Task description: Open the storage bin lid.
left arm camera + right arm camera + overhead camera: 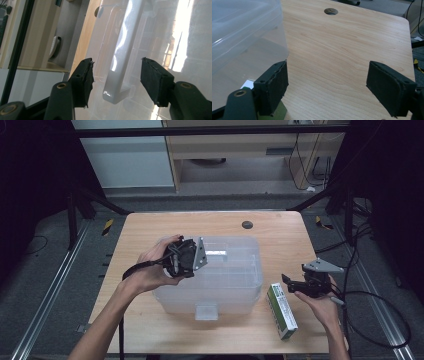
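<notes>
Clear plastic box (220, 280) sits mid-bench (280, 230); left hand-held gripper (117, 75), jaws apart, straddles its lid handle (120, 62); right hand-held gripper (327, 85), jaws apart, hovers at four o'clock, above the green carton (281, 310).

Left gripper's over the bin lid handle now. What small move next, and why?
Probably ease the left gripper forward and close it: its jaws stand open on either side of the white handle of the clear bin, not touching it. The right gripper is open near the green box.
</notes>
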Tool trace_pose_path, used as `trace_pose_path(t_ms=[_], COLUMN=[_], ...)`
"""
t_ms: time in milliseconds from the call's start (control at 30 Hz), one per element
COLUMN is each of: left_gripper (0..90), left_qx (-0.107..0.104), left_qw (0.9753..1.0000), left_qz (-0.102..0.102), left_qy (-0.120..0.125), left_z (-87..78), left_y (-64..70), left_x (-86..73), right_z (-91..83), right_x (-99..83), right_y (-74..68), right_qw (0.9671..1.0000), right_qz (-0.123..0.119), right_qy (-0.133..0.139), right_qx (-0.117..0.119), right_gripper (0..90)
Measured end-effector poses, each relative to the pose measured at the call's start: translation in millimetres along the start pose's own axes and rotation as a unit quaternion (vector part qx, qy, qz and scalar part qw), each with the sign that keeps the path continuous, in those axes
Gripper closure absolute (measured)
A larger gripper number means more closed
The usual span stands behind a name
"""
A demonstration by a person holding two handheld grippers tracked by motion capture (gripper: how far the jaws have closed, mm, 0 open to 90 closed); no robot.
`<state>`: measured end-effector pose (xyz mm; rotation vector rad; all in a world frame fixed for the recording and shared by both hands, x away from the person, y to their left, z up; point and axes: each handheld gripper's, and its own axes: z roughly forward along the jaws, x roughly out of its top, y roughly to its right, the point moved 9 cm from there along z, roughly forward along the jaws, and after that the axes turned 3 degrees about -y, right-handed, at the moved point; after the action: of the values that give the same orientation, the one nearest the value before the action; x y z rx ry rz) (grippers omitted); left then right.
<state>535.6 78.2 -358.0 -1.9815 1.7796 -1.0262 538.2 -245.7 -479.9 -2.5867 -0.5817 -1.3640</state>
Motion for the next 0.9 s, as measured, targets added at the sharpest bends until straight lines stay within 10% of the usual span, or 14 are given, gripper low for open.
trace_pose_path(t_ms=[900], left_gripper=[63.9], left_qx=[0.01], left_qw=[0.9977], left_qz=[0.06], left_qy=[-0.032], left_z=[8.6], left_y=[-3.2], left_x=[-3.7], right_z=[4.7], right_x=[-3.3], right_y=[-5.1], right_qw=[0.9998], right_qz=[-0.011], right_qy=[-0.013], right_qx=[0.007], right_gripper=[19.0])
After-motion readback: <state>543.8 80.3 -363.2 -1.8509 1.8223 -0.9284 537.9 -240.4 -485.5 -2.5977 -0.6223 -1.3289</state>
